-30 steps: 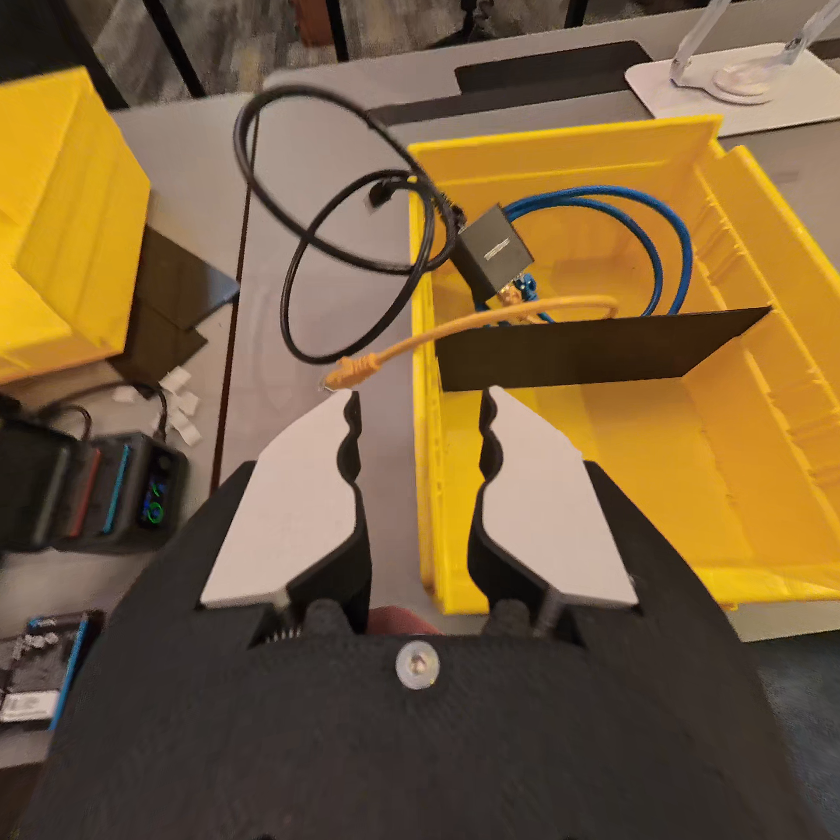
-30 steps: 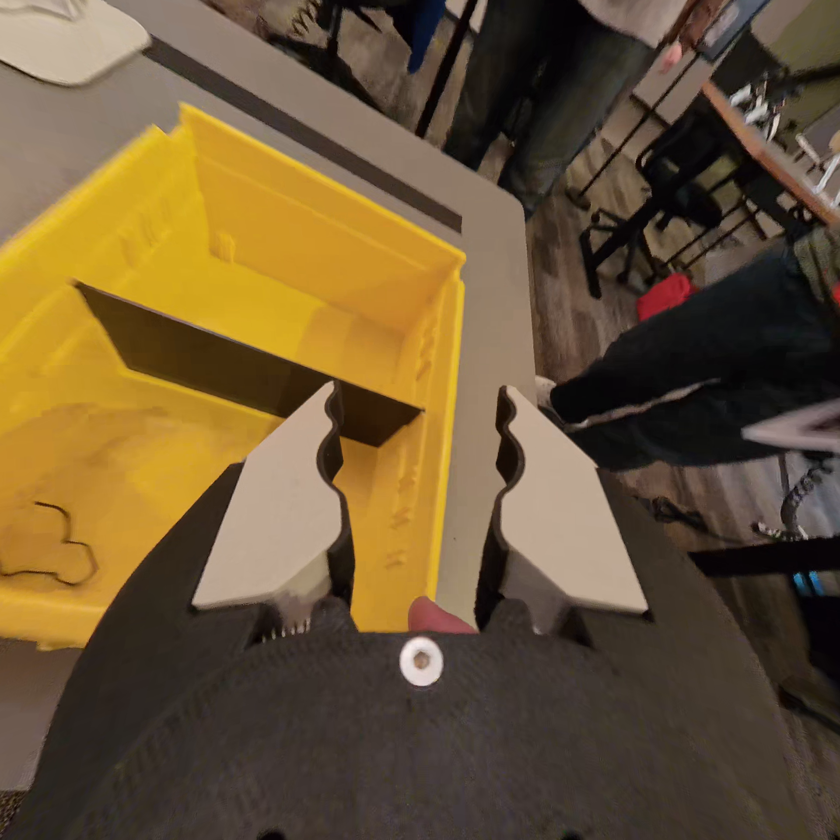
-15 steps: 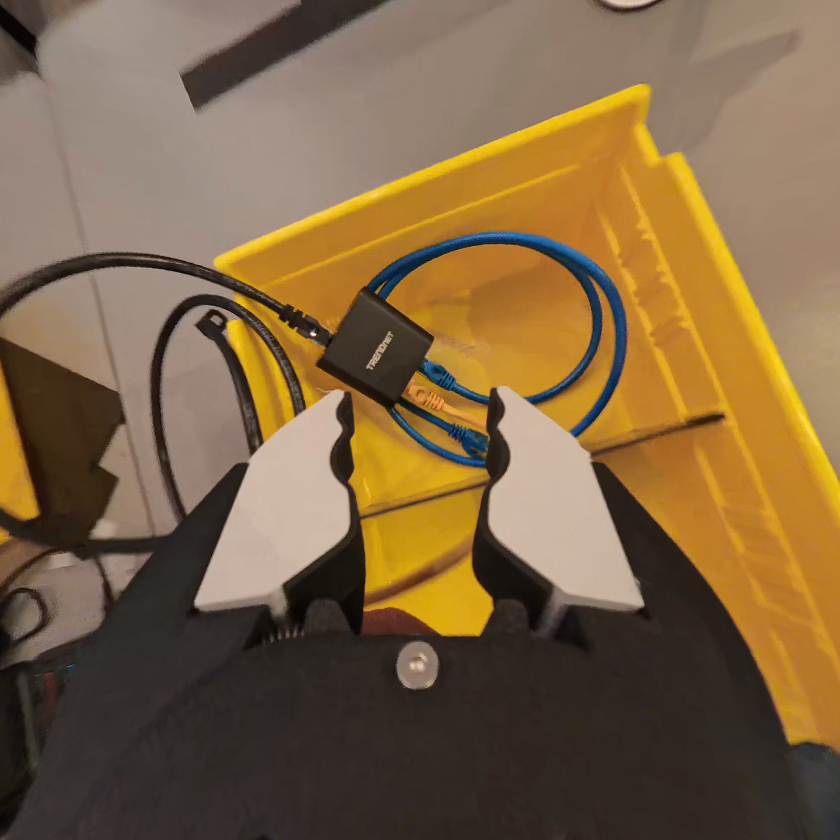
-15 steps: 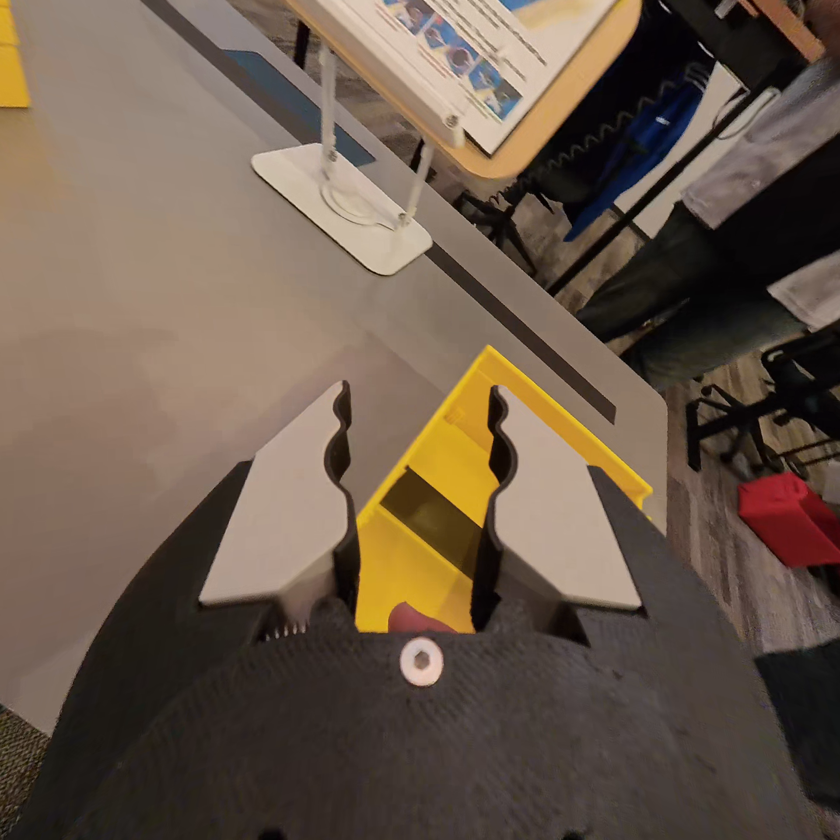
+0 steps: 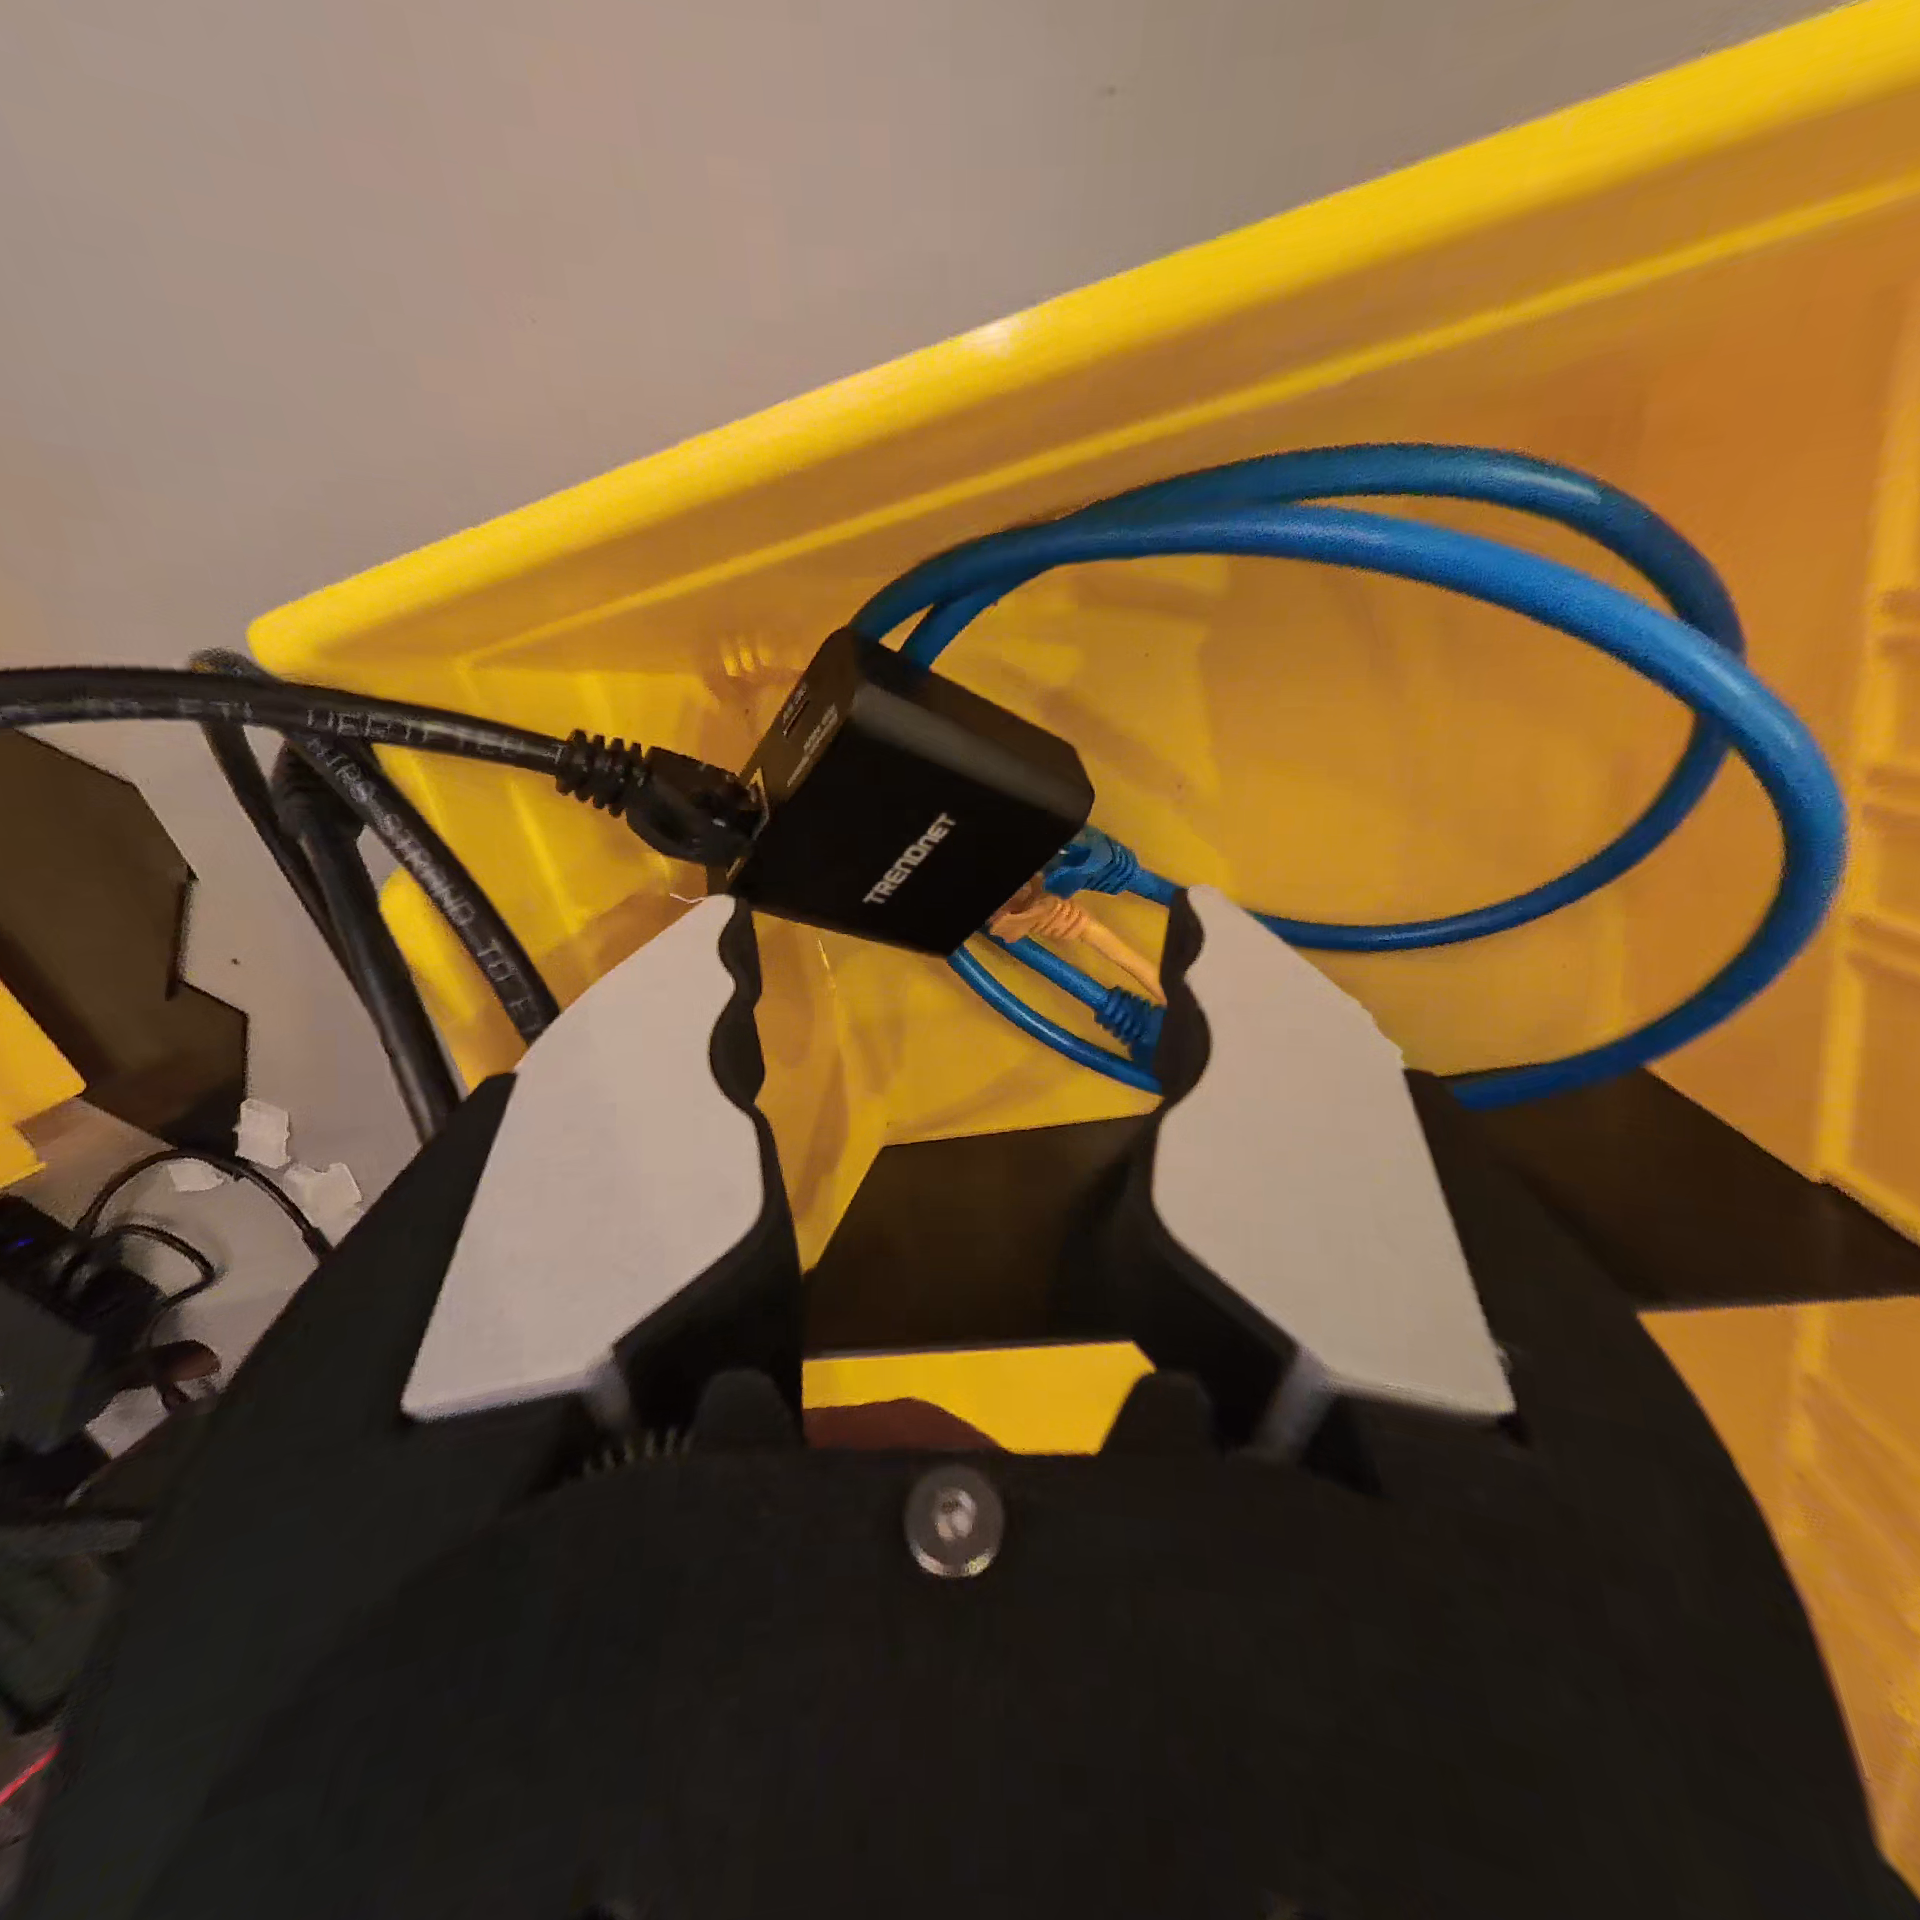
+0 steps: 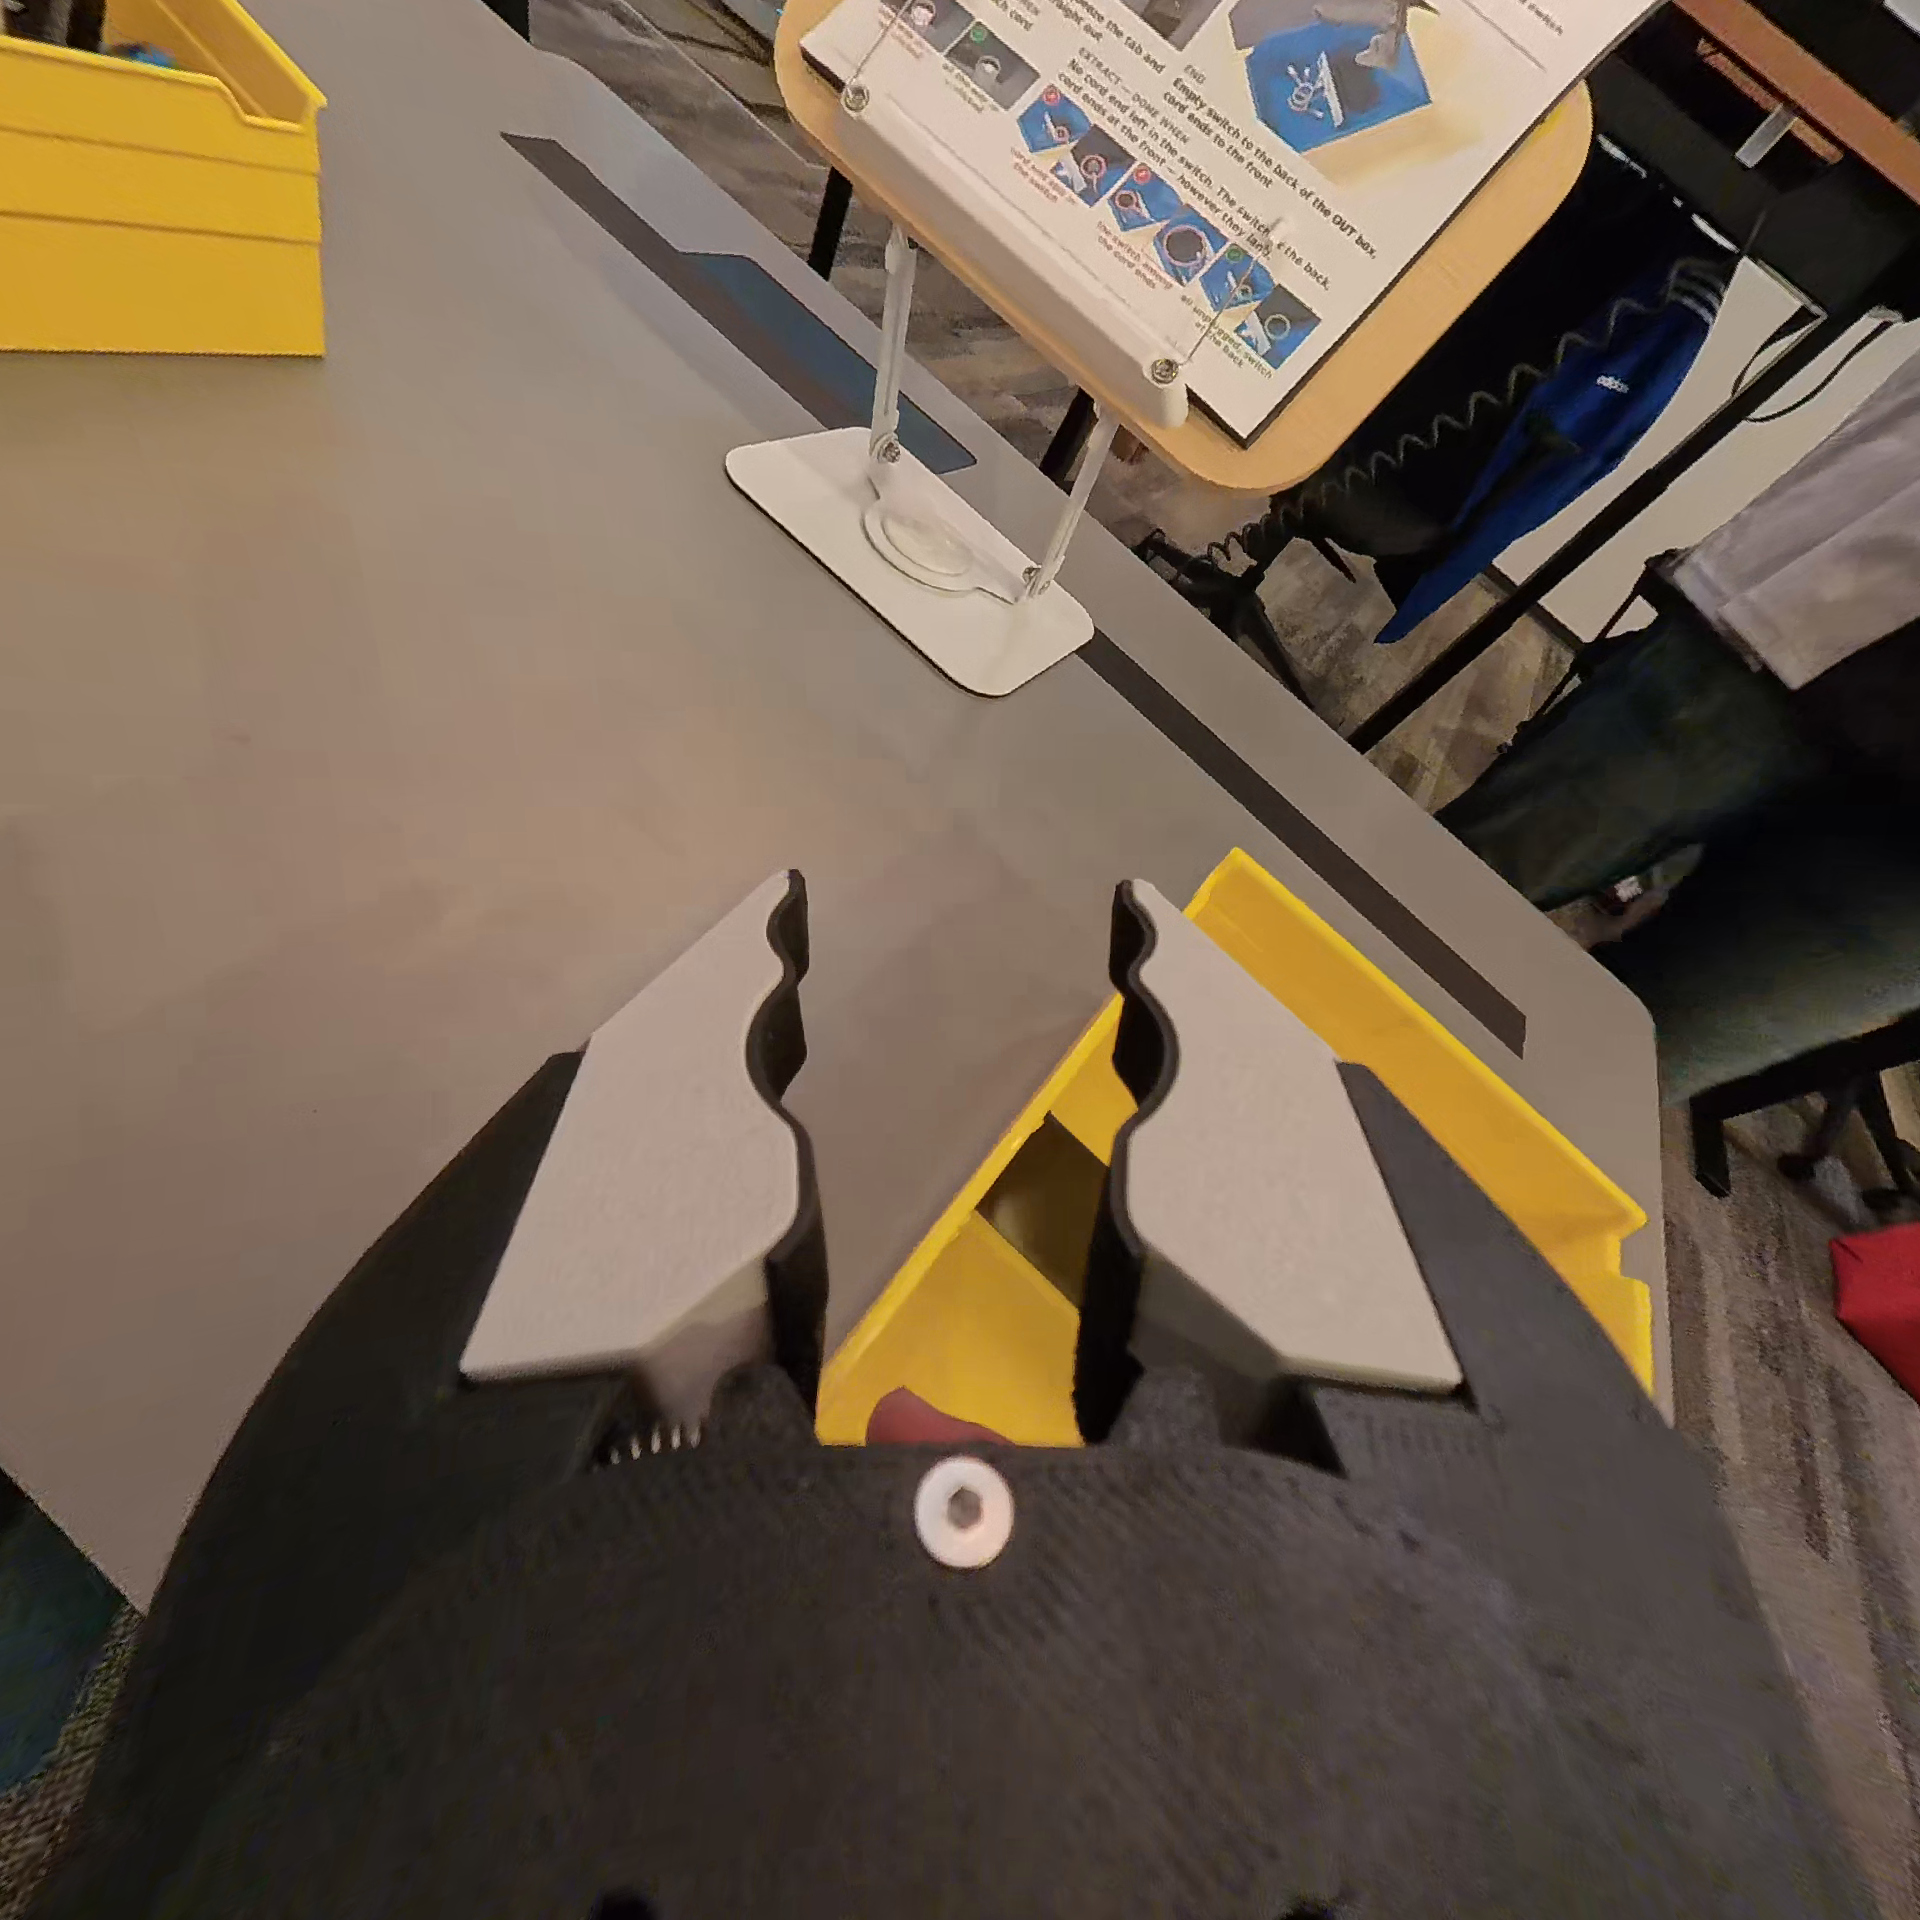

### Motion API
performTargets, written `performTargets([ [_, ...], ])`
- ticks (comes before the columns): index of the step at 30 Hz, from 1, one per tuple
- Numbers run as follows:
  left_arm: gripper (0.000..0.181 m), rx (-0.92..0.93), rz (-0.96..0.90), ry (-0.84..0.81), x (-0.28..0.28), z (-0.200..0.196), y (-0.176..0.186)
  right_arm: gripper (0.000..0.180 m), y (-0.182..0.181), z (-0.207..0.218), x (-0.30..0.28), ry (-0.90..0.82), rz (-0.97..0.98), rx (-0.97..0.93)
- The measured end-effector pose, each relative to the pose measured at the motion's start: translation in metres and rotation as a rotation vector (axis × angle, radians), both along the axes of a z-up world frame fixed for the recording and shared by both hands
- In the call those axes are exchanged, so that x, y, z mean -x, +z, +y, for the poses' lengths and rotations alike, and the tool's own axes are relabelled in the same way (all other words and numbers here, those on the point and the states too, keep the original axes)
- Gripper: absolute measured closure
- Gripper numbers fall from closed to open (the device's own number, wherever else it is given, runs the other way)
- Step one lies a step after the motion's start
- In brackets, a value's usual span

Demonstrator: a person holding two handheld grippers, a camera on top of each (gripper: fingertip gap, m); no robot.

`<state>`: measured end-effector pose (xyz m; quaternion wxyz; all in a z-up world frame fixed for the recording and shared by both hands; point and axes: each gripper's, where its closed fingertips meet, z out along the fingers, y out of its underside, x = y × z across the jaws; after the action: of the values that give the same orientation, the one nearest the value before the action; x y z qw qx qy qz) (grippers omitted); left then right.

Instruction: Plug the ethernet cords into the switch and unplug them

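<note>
- My left gripper (image 5: 961, 914) has closed in on the black switch (image 5: 914, 805), jaws spread, empty.
- Yellow bin (image 5: 1039, 416) wall and black divider (image 5: 1558, 1195) hem it in; blue cord (image 5: 1662, 644) loops alongside.
- My right gripper (image 6: 956, 914) gapes empty above the grey table (image 6: 416, 727).

— Left gripper (image 5: 961, 914)?
— Black body, two grey fingers (image 5: 644, 1122) with wavy black inner edges. Jaws parted, nothing between them. Tilted downward.
— Right gripper (image 6: 956, 904)?
— Same build: black body, grey fingers (image 6: 665, 1174), silver screw at the centre. Jaws spread, nothing held. Pointing forward and down at a slant.
— Any contact?
— None visible at either pair of tips.
</note>
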<state>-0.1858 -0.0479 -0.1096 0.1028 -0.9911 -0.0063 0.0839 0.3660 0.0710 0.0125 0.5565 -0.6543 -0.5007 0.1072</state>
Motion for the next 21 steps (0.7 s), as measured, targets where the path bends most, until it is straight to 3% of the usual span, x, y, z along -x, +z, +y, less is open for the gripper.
performTargets([
  [1,0.105,0.013,0.001,0.006,0.002,0.003,-0.002,0.122,0.0,0.0,-0.001,0.001,0.007,0.001],
  [8,0.109,0.012,-0.038,0.096,0.013,0.025,-0.003,0.123,-0.005,-0.001,-0.006,-0.004,0.019,0.012],
  [14,0.13,-0.024,0.017,0.119,0.025,0.027,-0.004,0.123,-0.011,-0.002,-0.006,-0.002,0.023,0.016],
  [17,0.171,-0.124,-0.053,0.081,0.016,0.027,0.007,0.123,-0.014,-0.002,-0.006,0.0,0.018,0.022],
  [18,0.174,-0.149,-0.064,0.061,0.014,0.024,0.014,0.123,-0.015,-0.003,-0.006,0.001,0.014,0.022],
  [21,0.168,-0.248,0.142,-0.122,0.027,0.023,0.05,0.123,-0.016,-0.003,-0.008,0.004,0.006,0.021],
])
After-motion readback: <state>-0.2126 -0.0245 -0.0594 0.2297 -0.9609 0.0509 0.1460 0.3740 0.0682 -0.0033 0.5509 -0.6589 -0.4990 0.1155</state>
